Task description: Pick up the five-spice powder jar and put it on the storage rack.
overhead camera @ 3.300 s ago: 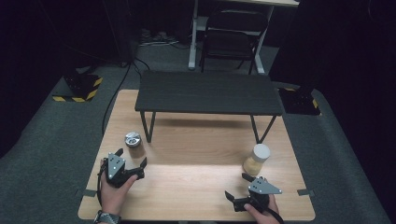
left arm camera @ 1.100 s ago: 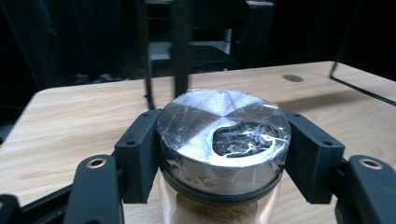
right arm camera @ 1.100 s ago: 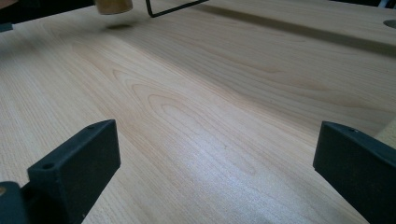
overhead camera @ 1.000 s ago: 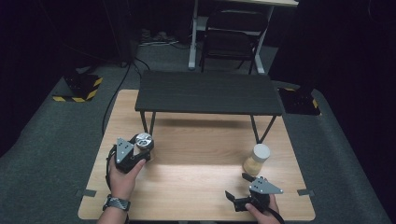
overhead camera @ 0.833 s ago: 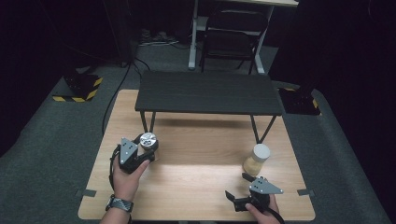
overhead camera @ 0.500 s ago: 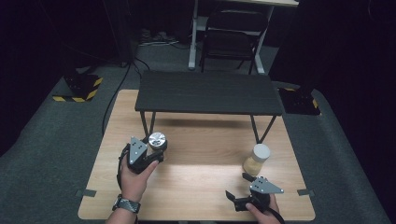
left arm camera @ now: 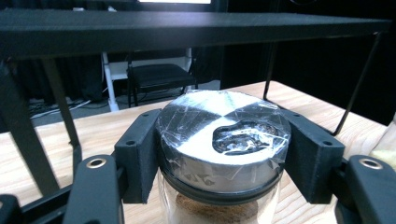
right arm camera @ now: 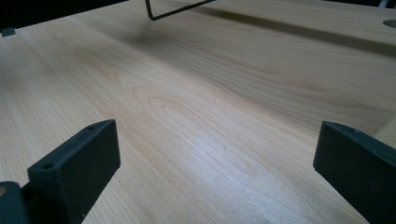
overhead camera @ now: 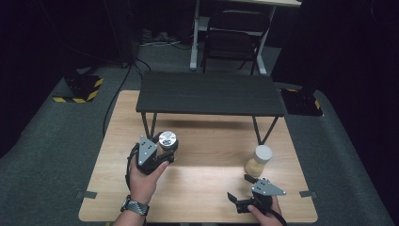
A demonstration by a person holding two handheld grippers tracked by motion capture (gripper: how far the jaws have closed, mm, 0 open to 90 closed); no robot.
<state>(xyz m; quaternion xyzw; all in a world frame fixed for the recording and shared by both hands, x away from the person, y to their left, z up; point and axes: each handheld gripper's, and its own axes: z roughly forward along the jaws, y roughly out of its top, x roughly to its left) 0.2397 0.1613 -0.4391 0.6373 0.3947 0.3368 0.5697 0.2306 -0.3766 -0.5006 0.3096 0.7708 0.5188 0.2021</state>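
On the wooden counter stands one low black shelf on thin legs, unchanged from the earlier pictures. Your left tool has changed most. About three seconds ago it sat near your edge of the counter with the metal-lidded jar standing apart from it, farther back on the left. Now your left hand has carried the tool forward and to the right, and the jar has come with it. The jar sits between the jaws just in front of the shelf's left legs, right of where it first stood. From the left gripper view, the two black jaws press against the sides of the silver lid, which is wrapped in clear film, so the tool is clamped on the jar just below the lid's top. Brown contents show through the glass under the lid.

Your right tool has not moved across the pictures. It rests low at the near right of the counter, and in the right gripper view its jaws stand wide apart with bare wood between them.

Counted up: one counter, one shelf, two tools, two jars. The second jar, a white-capped one with pale contents, stands where it stood before, just beyond your right tool and free of it.
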